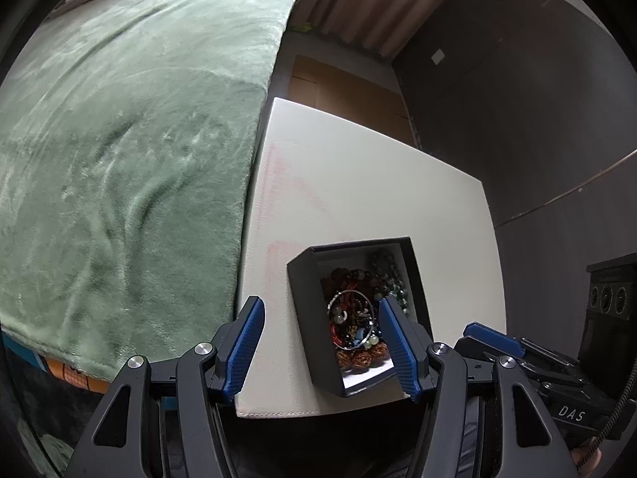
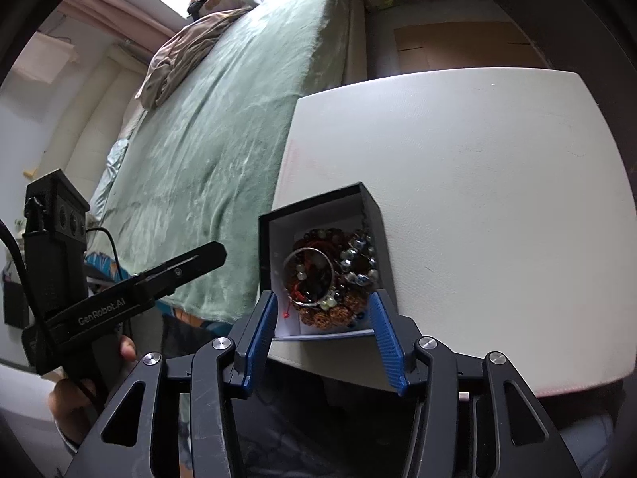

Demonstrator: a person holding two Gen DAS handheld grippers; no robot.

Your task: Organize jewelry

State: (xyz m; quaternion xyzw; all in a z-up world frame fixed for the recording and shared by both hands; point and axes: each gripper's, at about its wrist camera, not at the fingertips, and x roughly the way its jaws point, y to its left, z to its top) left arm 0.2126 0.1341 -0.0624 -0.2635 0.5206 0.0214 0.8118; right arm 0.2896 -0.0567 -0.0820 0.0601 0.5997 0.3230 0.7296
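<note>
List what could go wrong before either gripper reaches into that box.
1. The black box sits near the white table's front edge; a nudge could push it off.
2. The bracelets lie piled and tangled, so lifting the silver bangle may drag others out.
3. Both open grippers crowd one small box.

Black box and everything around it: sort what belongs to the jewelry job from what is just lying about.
Belongs to the job:
black box
beaded bracelets
silver bangle
white table
left gripper
right gripper

Just lying about:
green blanket
brown cloth
cardboard
</note>
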